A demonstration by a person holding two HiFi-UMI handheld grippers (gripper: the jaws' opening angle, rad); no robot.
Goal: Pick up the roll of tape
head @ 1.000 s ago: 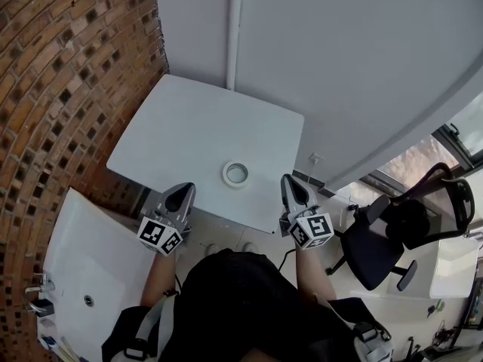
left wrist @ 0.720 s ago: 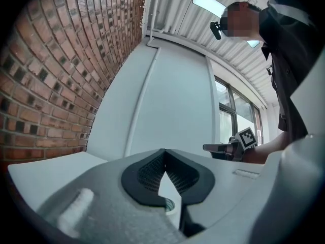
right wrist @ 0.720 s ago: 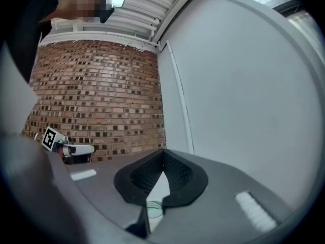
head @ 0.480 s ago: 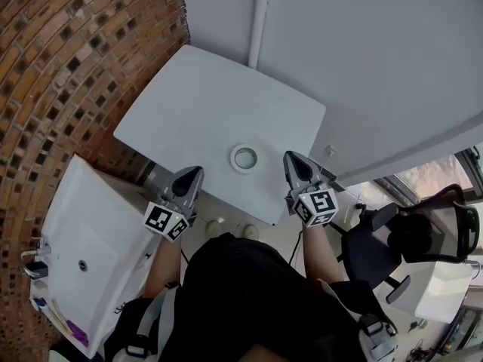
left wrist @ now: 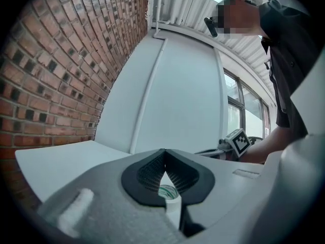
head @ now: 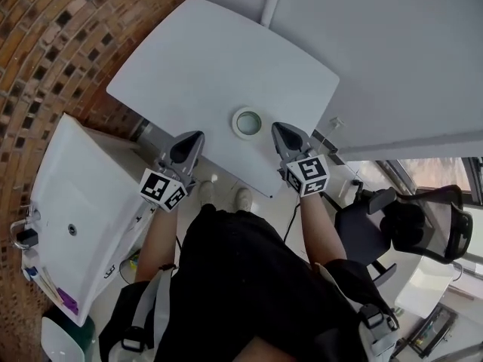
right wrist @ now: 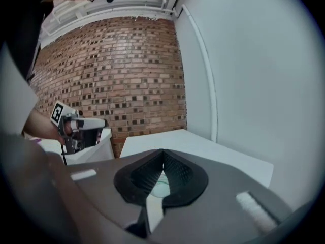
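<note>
The roll of tape (head: 247,122) is seen lying flat on the white table (head: 196,66), close to the table edge that is nearest to the person, with its open middle turned upward. It is placed between the two grippers and is touched by neither of them. The left gripper (head: 196,137) is held at the near edge of the table, to the left of the roll, and its jaws are closed together with nothing gripped. In the left gripper view the dark ribbed pads (left wrist: 147,174) are seen meeting at their tips, and the roll is visible only behind them, through the small gap lower down. The right gripper (head: 278,129) is held just beside the roll on its right side, with its tips over the table surface, and its jaws are also closed on nothing. In the right gripper view the roll is seen on the table beyond the joined pads. A brick wall (head: 53,44) is found to the left of the table, and a white sink (head: 75,202) stands beside the table at the person's left. A black office chair (head: 400,228) is seen well apart on the right. A pair of light shoes (head: 243,198) is visible by the near edge of the table.
</note>
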